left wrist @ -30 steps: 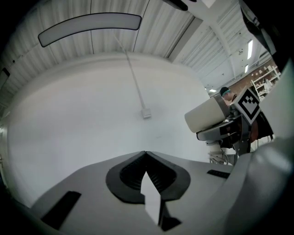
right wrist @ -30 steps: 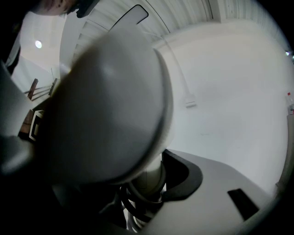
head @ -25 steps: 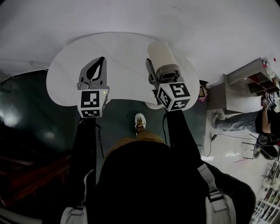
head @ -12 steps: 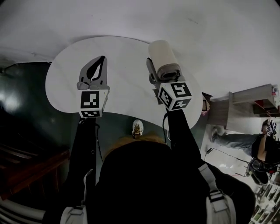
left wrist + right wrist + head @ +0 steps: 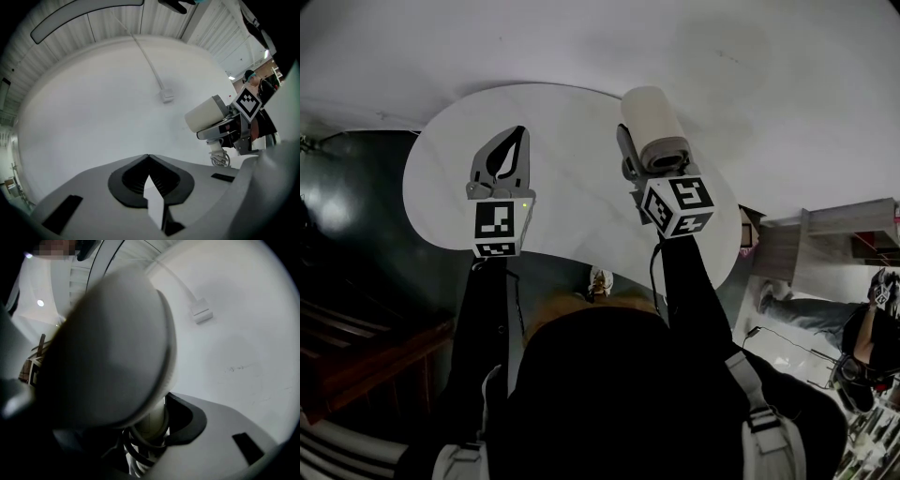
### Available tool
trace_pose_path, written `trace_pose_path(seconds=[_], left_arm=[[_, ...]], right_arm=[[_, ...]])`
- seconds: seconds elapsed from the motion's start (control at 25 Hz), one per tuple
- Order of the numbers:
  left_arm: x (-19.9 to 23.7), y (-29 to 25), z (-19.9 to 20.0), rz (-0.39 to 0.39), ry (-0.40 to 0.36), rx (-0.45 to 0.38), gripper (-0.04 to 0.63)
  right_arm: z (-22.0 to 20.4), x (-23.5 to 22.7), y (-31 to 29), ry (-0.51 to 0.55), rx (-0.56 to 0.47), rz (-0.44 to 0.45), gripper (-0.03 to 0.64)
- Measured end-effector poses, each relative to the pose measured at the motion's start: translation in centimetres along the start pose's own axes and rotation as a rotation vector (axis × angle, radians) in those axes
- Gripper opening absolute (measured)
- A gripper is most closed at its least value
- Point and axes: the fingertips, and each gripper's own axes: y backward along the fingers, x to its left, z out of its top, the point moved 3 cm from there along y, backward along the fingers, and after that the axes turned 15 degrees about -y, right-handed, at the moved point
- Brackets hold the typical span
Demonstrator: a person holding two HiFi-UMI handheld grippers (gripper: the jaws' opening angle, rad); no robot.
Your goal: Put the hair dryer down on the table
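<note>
The right gripper (image 5: 642, 157) is clamped on the hair dryer (image 5: 652, 120). Only the right gripper view shows where. The pale handle stands between the jaws, with the dark pad (image 5: 190, 420) of one jaw against it. A coiled cord (image 5: 140, 451) is bunched just below the grip. The dryer's wide, cream barrel fills most of that view and hides the other jaw. From the head view the barrel points away from the person, over the right part of the white table (image 5: 572, 112), and the handle is hidden under it.

The left gripper view shows the dryer side-on, held roughly level, with a loop of cord hanging under the handle. Whether the loop touches the table cannot be told.

The left gripper (image 5: 521, 131) has its jaws together at the tips, with nothing between them. A small gap behind the tips shows only white surface. It hovers over the left-middle of the table, well apart from the dryer.

The table is rounded and bare around and between both grippers. Its near edge curves just in front of the marker cubes. Its far edge meets a white wall (image 5: 750, 84), where a thin cable runs down to a small box (image 5: 167, 97). Dark floor (image 5: 356, 216) lies to the left, and shelves (image 5: 853, 239) and another person (image 5: 867, 333) to the right.
</note>
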Motion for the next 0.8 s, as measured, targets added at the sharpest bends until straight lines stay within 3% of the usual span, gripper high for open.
trace_pose_path(seconds=[0.44,0.8], left_arm=[[1.8,0.4,-1.9,-0.012,0.016,0.002,0.015],[7.0,-1.6,-5.5,-0.078,0.039,-0.026,0.016]], right_arm=[[0.0,0.8,-1.9,0.005,0.001,-0.036,0.218],[-0.1,4.5,-6.8,0.067,0.015,-0.081,0.218]])
